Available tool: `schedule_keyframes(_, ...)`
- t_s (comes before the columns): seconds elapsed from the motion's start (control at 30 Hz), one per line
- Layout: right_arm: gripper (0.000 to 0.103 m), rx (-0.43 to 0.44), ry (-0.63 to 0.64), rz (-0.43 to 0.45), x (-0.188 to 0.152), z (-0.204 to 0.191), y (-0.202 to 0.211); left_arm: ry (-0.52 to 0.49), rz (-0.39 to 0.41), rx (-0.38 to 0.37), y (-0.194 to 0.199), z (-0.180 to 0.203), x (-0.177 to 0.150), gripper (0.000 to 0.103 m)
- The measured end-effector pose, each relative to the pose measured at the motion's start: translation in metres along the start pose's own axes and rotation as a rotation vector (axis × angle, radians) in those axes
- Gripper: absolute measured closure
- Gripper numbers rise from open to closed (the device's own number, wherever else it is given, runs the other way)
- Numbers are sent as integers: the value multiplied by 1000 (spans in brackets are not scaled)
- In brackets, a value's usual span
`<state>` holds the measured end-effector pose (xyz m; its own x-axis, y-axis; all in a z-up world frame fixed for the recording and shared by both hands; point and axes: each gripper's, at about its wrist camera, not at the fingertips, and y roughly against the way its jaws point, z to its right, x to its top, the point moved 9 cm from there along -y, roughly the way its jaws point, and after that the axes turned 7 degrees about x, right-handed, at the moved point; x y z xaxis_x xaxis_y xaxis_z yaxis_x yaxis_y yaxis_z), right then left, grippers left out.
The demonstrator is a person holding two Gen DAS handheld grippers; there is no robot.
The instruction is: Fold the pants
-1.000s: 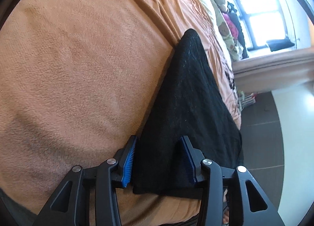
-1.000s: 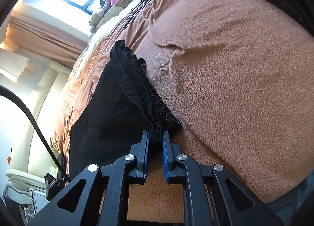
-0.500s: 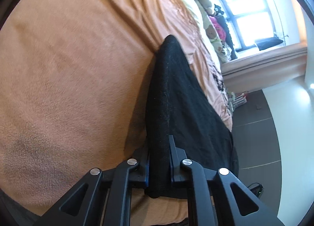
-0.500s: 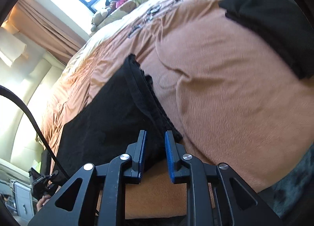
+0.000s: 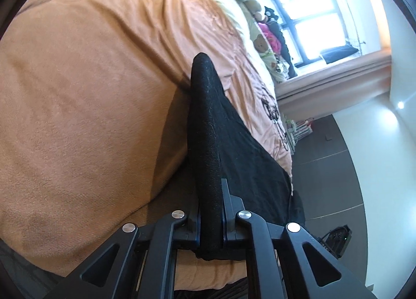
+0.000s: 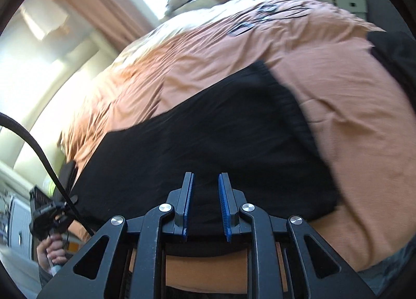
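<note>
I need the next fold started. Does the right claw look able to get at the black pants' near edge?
Probably yes: the right claw hovers open directly over the pants on the blanket, with nothing between it and that edge.

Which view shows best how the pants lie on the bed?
Right wrist: the pants spread wide across the bed, though blurred. Left wrist shows the pants only as a narrow raised ridge clamped in the left tongs.
</note>
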<state>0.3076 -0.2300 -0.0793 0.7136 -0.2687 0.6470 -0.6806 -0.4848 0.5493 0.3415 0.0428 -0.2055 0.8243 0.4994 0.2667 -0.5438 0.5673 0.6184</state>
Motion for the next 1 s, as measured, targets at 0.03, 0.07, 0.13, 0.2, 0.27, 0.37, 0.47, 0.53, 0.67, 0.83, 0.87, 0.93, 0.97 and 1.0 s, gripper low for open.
schedule_keyframes(0.03,86,5,11,-20,-1,-5,-9,7,-5,3,-2,-3,1,92)
schedule_keyframes(0.07,86,7,25,-48,-6,-12,-20,17,-12,9,-4,-7,0,92)
schedule_keyframes(0.13,86,12,49,-82,-8,-23,-34,28,-18,13,-7,-11,-1,92)
schedule_keyframes(0.2,86,24,76,-127,-15,-36,-53,41,-26,19,-8,-14,-2,92)
schedule_keyframes(0.27,86,36,101,-155,-14,-48,-69,64,-33,16,-9,-19,-4,91)
schedule_keyframes(0.37,86,61,127,-192,-16,-63,-94,84,-38,21,-11,-22,-4,77)
schedule_keyframes(0.47,87,63,161,-213,-17,-74,-109,93,-36,20,-14,-25,-4,67)
schedule_keyframes(0.53,87,59,181,-224,-15,-74,-118,105,-37,22,-17,-27,-5,67)
schedule_keyframes(0.67,87,33,186,-286,-30,-71,-136,125,-36,22,-20,-31,-6,67)
schedule_keyframes(0.83,87,57,167,-337,-50,-75,-137,127,-34,19,-23,-33,-6,67)
schedule_keyframes(0.87,87,59,163,-335,-51,-75,-135,128,-34,20,-23,-35,-6,67)
schedule_keyframes(0.93,87,62,155,-340,-52,-74,-133,130,-38,20,-25,-35,-5,67)
schedule_keyframes(0.97,87,62,154,-344,-51,-73,-133,129,-38,21,-25,-36,-5,67)
schedule_keyframes(1.0,87,62,155,-346,-51,-76,-134,130,-36,20,-26,-36,-4,67)
